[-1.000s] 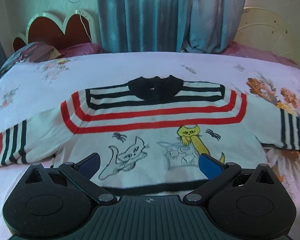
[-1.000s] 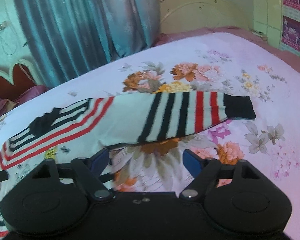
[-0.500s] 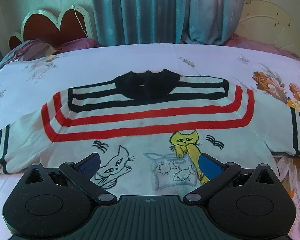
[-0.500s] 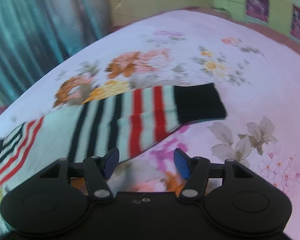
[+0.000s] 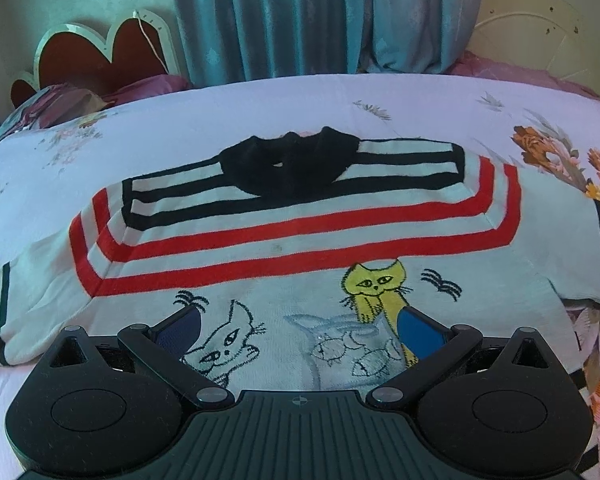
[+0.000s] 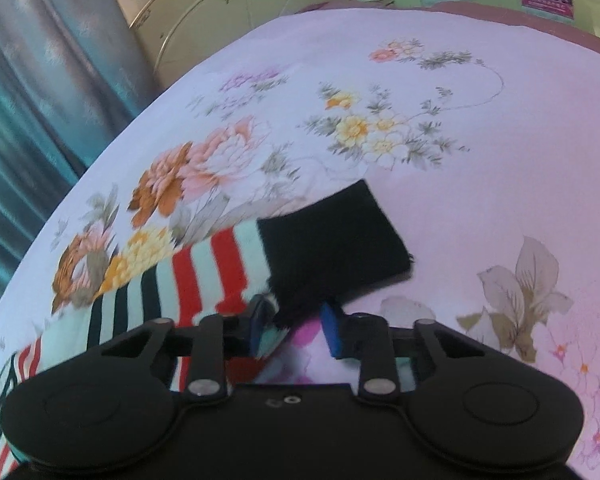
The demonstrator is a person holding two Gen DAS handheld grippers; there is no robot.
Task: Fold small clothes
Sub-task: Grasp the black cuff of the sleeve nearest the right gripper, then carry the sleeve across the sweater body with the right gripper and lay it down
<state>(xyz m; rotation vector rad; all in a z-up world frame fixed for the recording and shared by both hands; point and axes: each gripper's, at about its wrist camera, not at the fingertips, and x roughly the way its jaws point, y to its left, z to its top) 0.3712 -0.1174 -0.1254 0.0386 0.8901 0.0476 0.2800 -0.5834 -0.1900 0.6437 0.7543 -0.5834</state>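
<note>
A small white sweater (image 5: 300, 240) with red and black stripes, a black collar and cat drawings lies flat, front up, on the bed. My left gripper (image 5: 300, 328) hovers open over its lower front, with nothing between the blue pads. In the right wrist view the sweater's striped sleeve (image 6: 204, 272) ends in a black cuff (image 6: 332, 240). My right gripper (image 6: 296, 330) sits at the cuff's near edge. Its jaws are closing, with the cuff's corner between the pads and a gap still showing.
The floral bedsheet (image 6: 460, 160) spreads beyond the cuff to the right. Teal curtains (image 5: 300, 20) hang behind the bed. A heart-shaped headboard (image 5: 100, 52) and a pillow (image 5: 60, 100) are at the far left, and a cream headboard (image 6: 220, 12) is at the far right.
The right gripper slid along the sleeve to the cuff, dropped lower and rolled, and its jaws narrowed around the cuff's edge. The left gripper came lower and closer over the sweater front.
</note>
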